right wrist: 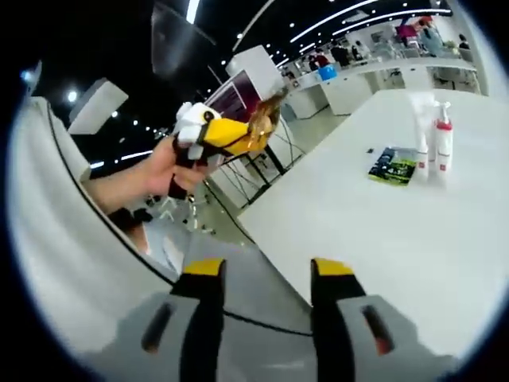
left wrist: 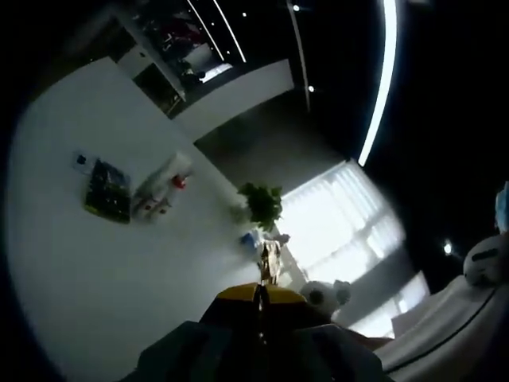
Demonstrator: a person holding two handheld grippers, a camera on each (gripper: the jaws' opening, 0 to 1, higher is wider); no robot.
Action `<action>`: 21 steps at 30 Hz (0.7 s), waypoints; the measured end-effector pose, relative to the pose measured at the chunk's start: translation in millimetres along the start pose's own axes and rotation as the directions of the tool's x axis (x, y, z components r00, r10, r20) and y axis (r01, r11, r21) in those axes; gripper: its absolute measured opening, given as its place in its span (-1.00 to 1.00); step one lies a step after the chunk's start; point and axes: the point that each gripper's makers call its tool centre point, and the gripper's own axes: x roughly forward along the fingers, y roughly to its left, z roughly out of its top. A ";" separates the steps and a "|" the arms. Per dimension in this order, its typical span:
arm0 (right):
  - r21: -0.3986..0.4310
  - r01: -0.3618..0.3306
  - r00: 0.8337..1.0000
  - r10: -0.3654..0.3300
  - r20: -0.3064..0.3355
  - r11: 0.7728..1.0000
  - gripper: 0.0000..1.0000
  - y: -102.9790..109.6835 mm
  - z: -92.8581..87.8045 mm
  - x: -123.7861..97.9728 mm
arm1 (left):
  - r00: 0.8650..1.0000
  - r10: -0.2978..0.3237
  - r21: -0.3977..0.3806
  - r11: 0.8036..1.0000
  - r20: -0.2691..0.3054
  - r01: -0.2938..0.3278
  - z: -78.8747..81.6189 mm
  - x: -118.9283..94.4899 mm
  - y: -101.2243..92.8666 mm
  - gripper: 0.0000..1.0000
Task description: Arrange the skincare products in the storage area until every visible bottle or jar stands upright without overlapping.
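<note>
Two white pump bottles [right wrist: 433, 147], one with a red collar, stand upright on the white table [right wrist: 374, 239] beside a flat green packet [right wrist: 394, 165]. In the left gripper view the same bottles [left wrist: 165, 187] and packet [left wrist: 107, 191] lie far off on the tilted table [left wrist: 95, 278]. My left gripper [left wrist: 261, 293] is raised off the table, its yellow jaws shut on a small golden-brown item [left wrist: 270, 259]. The right gripper view shows a hand holding the left gripper [right wrist: 231, 134] up at the left, with the item [right wrist: 266, 118] at its tip. My right gripper [right wrist: 269, 270] is open and holds nothing.
The table's near edge [right wrist: 262, 199] runs diagonally, with floor and chair legs beyond it. Further white counters [right wrist: 358, 83] and people stand at the back. A potted plant [left wrist: 261, 203] and bright windows [left wrist: 342, 223] lie ahead of the left gripper.
</note>
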 end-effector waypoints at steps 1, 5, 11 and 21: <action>0.004 0.013 1.000 -0.013 0.006 1.000 -0.37 -2.8 1.0 -0.2 | 1.000 0.002 -0.003 1.000 0.002 -0.002 1.3 0.2 1.5 -0.97; -0.011 0.000 1.000 0.000 0.031 1.000 -0.88 -2.8 8.9 -2.1 | 1.000 0.015 -0.010 1.000 0.010 -0.014 7.2 -2.8 8.0 -0.97; -0.079 -0.038 0.999 0.038 -0.010 0.996 -0.70 3.7 10.6 3.8 | 0.999 0.042 -0.020 0.999 0.024 -0.042 14.3 -8.2 22.1 -0.97; -0.005 -0.037 0.998 0.037 -0.050 0.999 -0.35 -2.6 4.0 11.3 | 0.996 0.077 -0.028 0.997 0.038 -0.076 33.0 -7.9 45.0 -0.97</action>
